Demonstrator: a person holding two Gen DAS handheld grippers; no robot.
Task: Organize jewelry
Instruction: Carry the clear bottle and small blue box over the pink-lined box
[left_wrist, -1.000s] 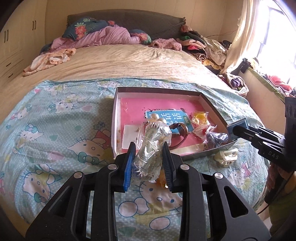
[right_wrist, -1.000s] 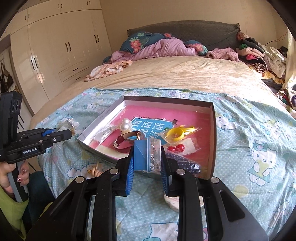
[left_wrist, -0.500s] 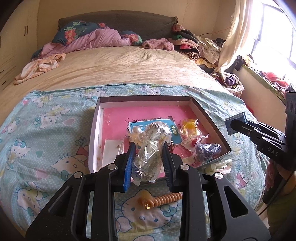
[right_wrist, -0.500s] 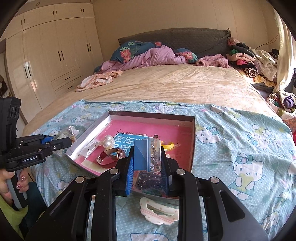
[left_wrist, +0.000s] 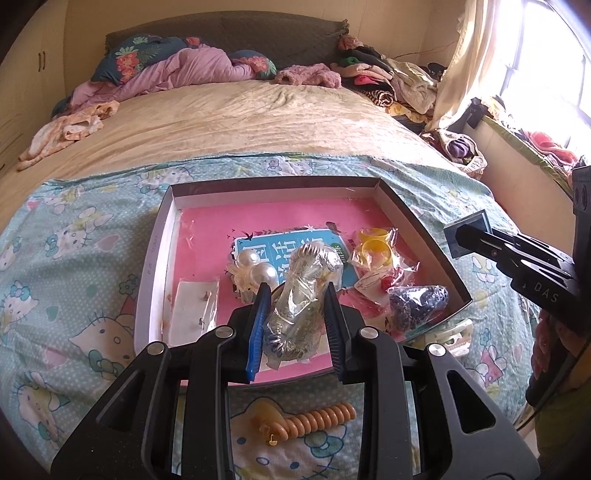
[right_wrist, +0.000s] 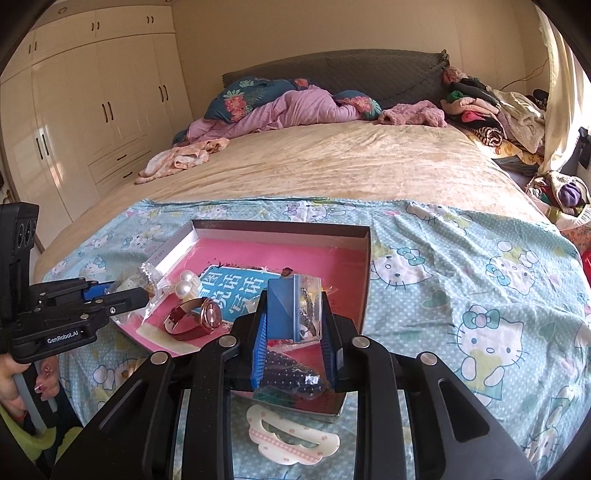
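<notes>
A shallow box with a pink floor lies on the Hello Kitty sheet. My left gripper is shut on a clear bag of silver jewelry, held over the box's near edge. My right gripper is shut on a small blue-and-clear jewelry case, above the box's near right corner. In the box lie pearl earrings, a blue card, yellow rings in a bag, a dark beaded bag and a red-strap watch.
An orange spiral hair clip lies on the sheet in front of the box. A white-pink hair clip lies near the box's right corner. Clothes and pillows are piled at the bed's head. Wardrobes stand at left.
Both grippers have moved forward over the box's near edge with their items still held. The box now sits closer and more centred in both views.
</notes>
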